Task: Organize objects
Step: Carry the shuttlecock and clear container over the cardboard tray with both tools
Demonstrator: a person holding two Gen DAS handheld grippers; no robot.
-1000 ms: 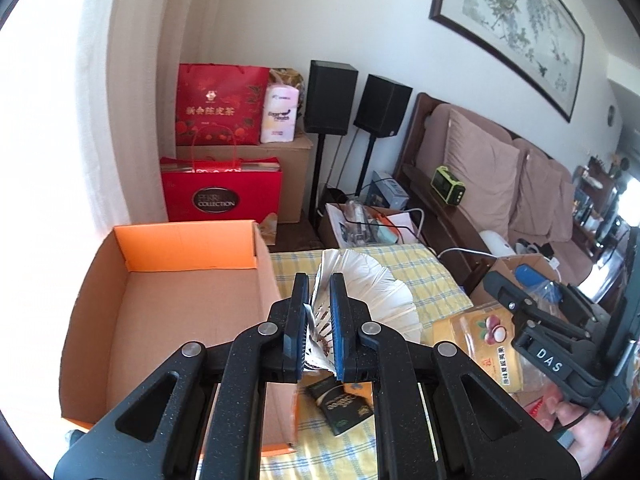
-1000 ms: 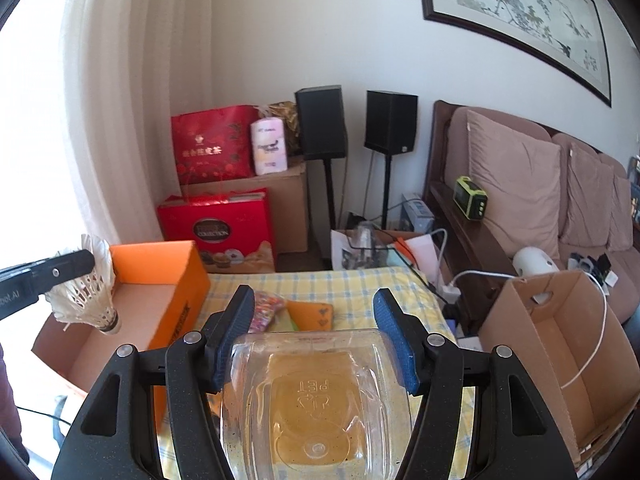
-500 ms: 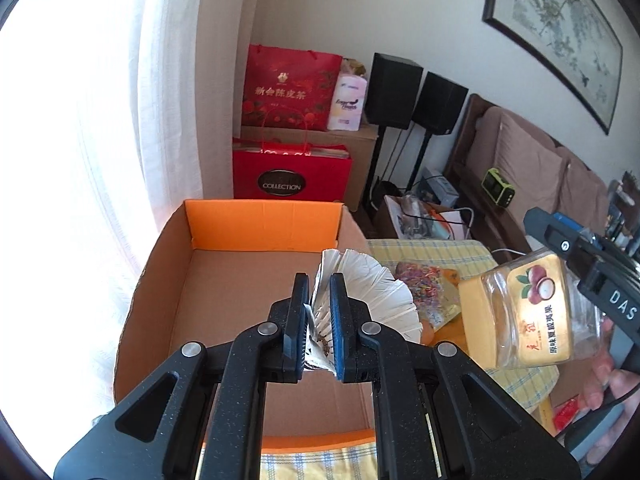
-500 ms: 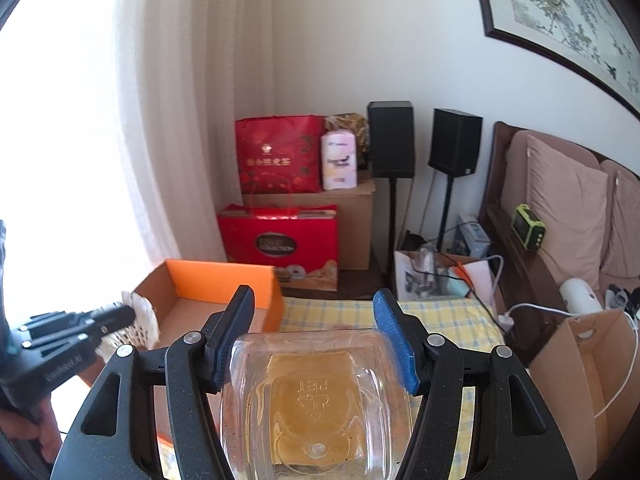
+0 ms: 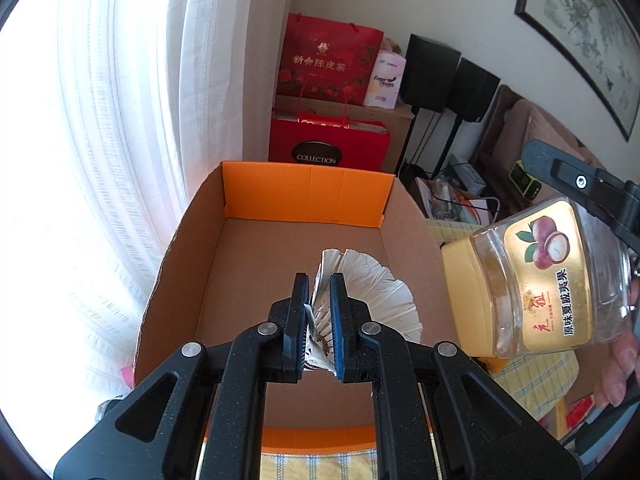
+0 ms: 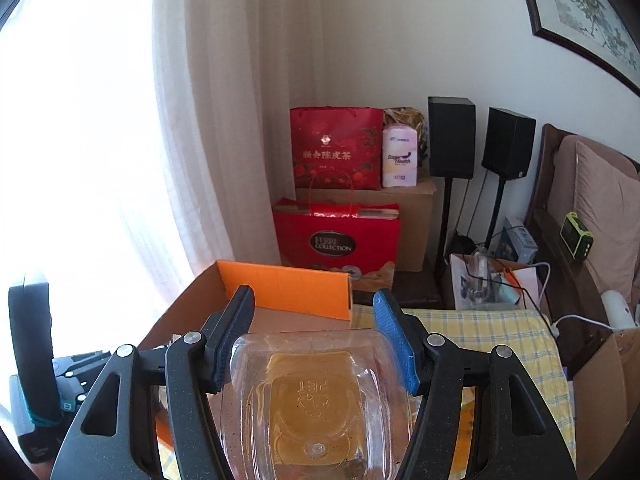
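The left tongs (image 5: 319, 322) pinch a feather shuttlecock (image 5: 368, 300) over the empty cardboard box (image 5: 200, 248); at 3 o'clock, the right tongs (image 6: 314, 340) clamp a clear jar (image 6: 320, 400). Nothing is stowed yet.

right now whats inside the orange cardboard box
The orange cardboard box shows only a bare brown floor where it can be seen. The shuttlecock in the left tool hangs above it and covers part of the near floor, so that patch cannot be checked.
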